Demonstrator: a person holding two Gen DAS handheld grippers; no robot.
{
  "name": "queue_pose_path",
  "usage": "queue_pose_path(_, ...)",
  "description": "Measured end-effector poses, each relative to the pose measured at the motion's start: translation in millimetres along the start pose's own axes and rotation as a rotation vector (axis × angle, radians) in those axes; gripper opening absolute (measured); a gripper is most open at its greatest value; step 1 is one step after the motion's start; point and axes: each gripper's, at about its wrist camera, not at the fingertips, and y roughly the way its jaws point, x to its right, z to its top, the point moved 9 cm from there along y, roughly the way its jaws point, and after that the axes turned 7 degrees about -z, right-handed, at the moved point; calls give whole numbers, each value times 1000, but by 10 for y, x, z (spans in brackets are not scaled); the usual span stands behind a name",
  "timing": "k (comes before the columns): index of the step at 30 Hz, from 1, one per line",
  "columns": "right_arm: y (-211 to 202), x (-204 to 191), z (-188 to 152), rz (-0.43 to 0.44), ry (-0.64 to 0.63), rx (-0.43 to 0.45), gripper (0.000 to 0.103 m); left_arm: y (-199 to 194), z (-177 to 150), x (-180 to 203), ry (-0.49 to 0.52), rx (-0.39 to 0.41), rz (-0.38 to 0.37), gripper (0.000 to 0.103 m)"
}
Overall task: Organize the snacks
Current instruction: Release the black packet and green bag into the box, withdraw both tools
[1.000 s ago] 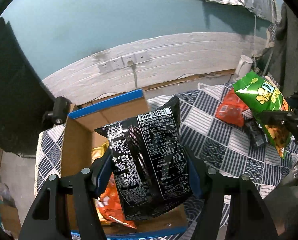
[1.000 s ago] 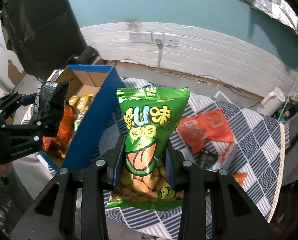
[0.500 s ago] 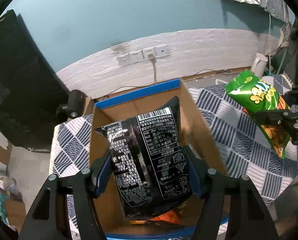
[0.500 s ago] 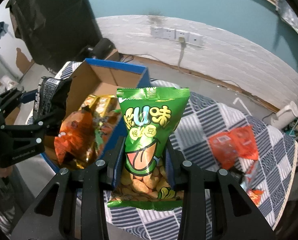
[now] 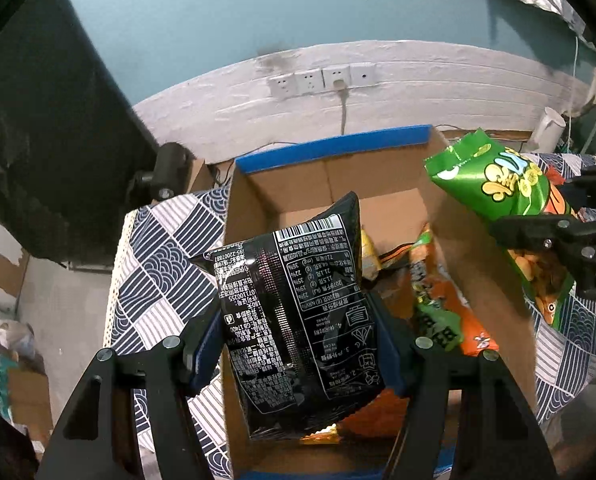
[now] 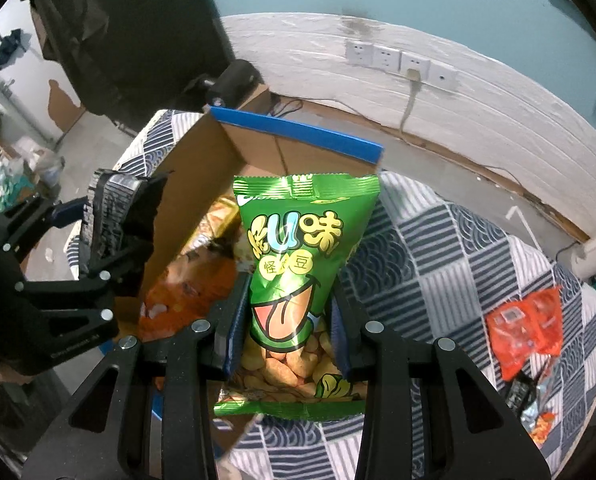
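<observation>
The left gripper [image 5: 298,344] pinches a black bag [image 5: 298,320] above the open box [image 5: 329,146]; the right gripper [image 6: 286,332] pinches a green bag [image 6: 298,264] over the box's right rim. Packets inside are partly hidden. Red packets [image 6: 525,328] lie on the checked cloth [image 6: 437,248] near its right edge, below wall sockets [image 5: 321,80].

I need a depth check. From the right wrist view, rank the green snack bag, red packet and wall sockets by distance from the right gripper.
1. Green snack bag: held in the right gripper jaws.
2. Red packet: on the checked cloth, right side.
3. Wall sockets: on the far wall.
</observation>
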Motion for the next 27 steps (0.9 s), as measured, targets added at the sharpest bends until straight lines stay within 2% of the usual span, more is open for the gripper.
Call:
queue_pose_path(7, 110, -172, 106, 3, -39, -7, 36, 91, 8, -120, -26, -12, 6, 67)
queue_pose_path(8, 110, -185, 124, 7, -39, -4, 42, 96, 7, -137, -33, -13, 6, 68)
queue_pose_path(9, 102, -192, 140, 5, -36, 3, 52, 102, 7, -155, -46, -16, 8, 68)
queue_pose_path(11, 54, -174, 164, -13, -30, 24, 61, 109, 2, -182, -56, -18, 14, 71)
queue_pose_path(16, -70, -47, 165, -23, -11, 47, 61, 74, 22, -197, -61, -5, 31, 79)
queue_pose_path(27, -257, 369, -4, -59, 49, 53, 65, 10, 76, 54, -14, 4, 17, 80)
